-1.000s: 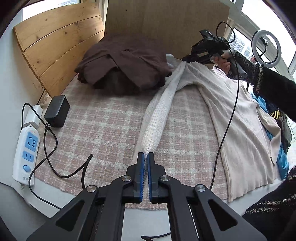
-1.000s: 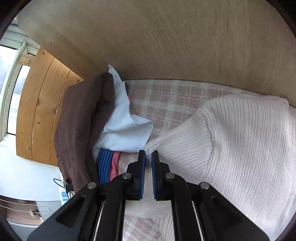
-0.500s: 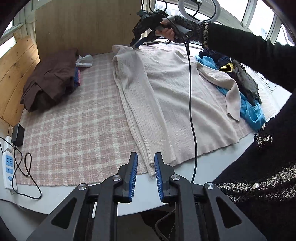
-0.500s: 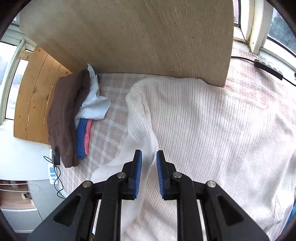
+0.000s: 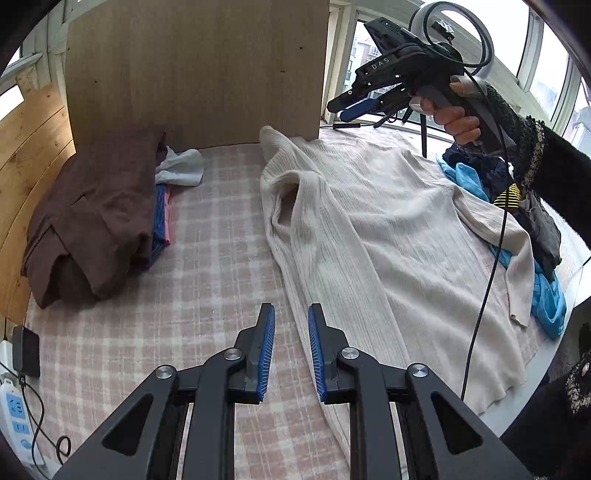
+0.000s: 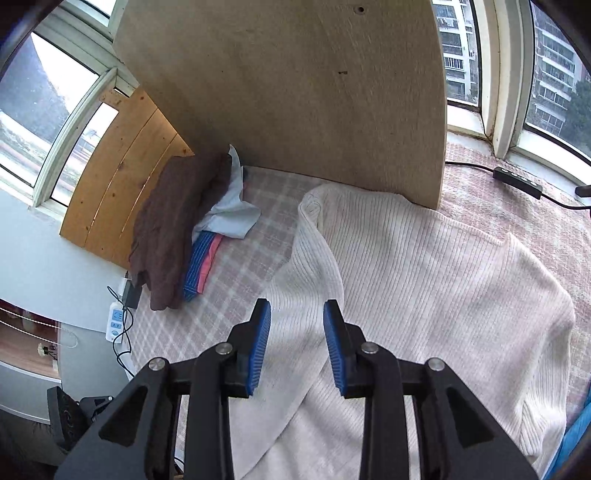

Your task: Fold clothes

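The cream ribbed-knit sweater (image 5: pixel 373 236) lay flat on the pink plaid cloth (image 5: pixel 207 280), one sleeve folded across; the left gripper (image 5: pixel 291 332) and right gripper (image 6: pixel 296 332) hovered released, empty; folded brown garment (image 5: pixel 96 218) at nine o'clock.

Two tools show: the left tool (image 5: pixel 291 347) and the right tool (image 6: pixel 296 345), each with two blue-padded fingers spread apart. One cream sweater (image 5: pixel 373 236) lies ahead of both, right of the left tool. One folded stack (image 5: pixel 92 225) of about four garments sits ahead to the left, with the brown garment (image 6: pixel 166 229) on top. One power strip (image 5: pixel 16 417) lies at far left, one ring light (image 5: pixel 456 35) far ahead to the right
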{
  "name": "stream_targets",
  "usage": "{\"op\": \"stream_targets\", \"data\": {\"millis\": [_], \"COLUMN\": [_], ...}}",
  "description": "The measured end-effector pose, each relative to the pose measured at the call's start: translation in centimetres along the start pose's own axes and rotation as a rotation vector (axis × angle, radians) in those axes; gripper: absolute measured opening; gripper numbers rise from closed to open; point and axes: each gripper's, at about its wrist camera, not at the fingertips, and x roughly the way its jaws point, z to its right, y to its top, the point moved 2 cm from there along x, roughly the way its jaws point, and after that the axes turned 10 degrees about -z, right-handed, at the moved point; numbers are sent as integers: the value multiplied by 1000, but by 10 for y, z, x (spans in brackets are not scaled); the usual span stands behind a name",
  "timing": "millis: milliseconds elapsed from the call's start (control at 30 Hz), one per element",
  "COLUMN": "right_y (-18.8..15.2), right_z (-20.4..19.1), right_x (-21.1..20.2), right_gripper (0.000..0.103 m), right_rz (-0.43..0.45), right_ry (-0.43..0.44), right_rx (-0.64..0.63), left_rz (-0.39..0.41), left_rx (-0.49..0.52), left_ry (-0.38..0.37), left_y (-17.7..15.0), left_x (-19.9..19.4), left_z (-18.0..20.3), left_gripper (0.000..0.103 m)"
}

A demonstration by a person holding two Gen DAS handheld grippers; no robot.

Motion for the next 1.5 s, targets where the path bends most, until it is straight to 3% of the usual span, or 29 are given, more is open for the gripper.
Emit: {"op": "stream_targets", "data": {"millis": [200,400,500,533,600,667,700,800,867,967,1067,1167,1267,1367,1433,1500], "right_y": [36,75,82,84,85,84,84,86,90,95,91,86,75,50,26,0], "right_z": [10,14,17,19,23,27,29,32,36,32,20,16,11,5,-1,-13], "right_x": [34,86,106,112,116,117,114,97,87,101,119,109,85,44,17,1], "right_gripper": [38,42,42,39,15,10,9,7,6,6,7,15,22,24,24,32], "right_rz": [-3,-119,-164,-174,-167,-154,-141,-66,21,53,33,6,37,67,67,50], "right_ry": [45,56,45,39,52,73,92,197,215,-5,-120,-138,-159,-138,-62,-27], "right_rx": [49,39,44,48,65,88,101,133,136,80,-5,-6,5,-19,-31,-65], "left_rz": [-30,-46,-59,-64,-59,-44,-33,21,-1,-25,-20,2,22,32,21,-7], "left_rx": [66,161,237,255,251,190,142,-43,-136,-224,-236,-216,-214,-193,-175,-171], "left_ry": [47,14,40,56,70,63,25,-91,-117,-162,-162,-79,-98,-117,-140,-166], "left_y": [62,86,89,90,93,98,100,99,95,90,89,82,62,24,-9,-42], "left_x": [67,94,105,109,117,121,120,114,125,136,130,107,71,25,-3,-24], "left_z": [-13,-7,2,4,3,-7,-15,-47,-66,-82,-85,-87,-88,-77,-60,-41], "left_gripper": [18,29,34,34,34,24,7,8,8,8,9,8,7,7,8,9]}}
